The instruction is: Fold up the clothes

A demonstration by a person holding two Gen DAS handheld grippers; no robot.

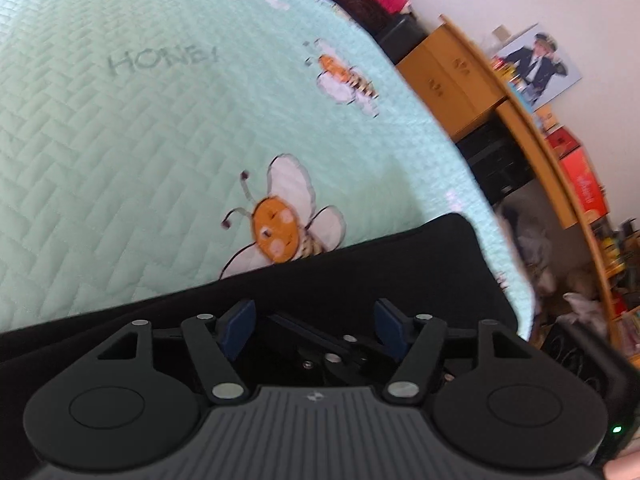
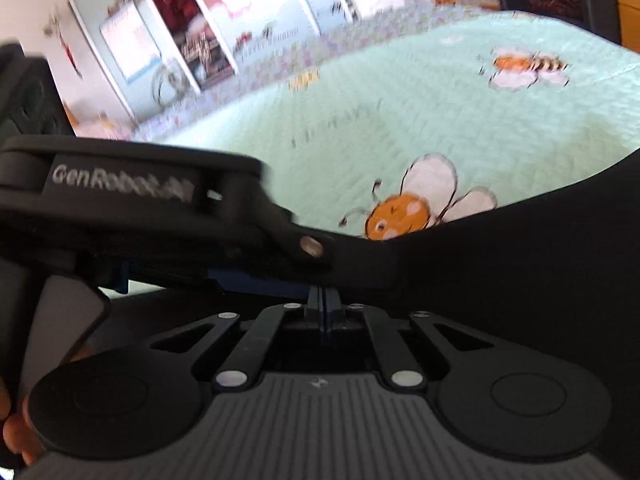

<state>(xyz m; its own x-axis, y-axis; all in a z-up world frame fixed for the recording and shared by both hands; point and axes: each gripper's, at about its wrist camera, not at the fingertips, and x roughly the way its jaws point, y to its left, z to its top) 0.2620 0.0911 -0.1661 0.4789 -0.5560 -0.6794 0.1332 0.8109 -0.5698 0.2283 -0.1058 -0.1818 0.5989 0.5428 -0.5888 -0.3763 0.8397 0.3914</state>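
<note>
We find the right gripper (image 2: 324,300) clamped on the black garment (image 2: 520,264), lifting its edge off the bed (image 2: 400,120); the left gripper (image 1: 316,326), at nine o'clock, stands open, ready to grasp.

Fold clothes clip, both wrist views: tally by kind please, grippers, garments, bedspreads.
Grippers: 2, the left gripper and the right gripper
Garments: 1, the black garment
Bedspreads: 1, the green bedspread
Total: 4

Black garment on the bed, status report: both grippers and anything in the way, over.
Left gripper open over the black garment, nothing pinched. Right gripper shut; whether on cloth, cannot tell. Garment flat on the bee quilt. Nothing in the way.
</note>
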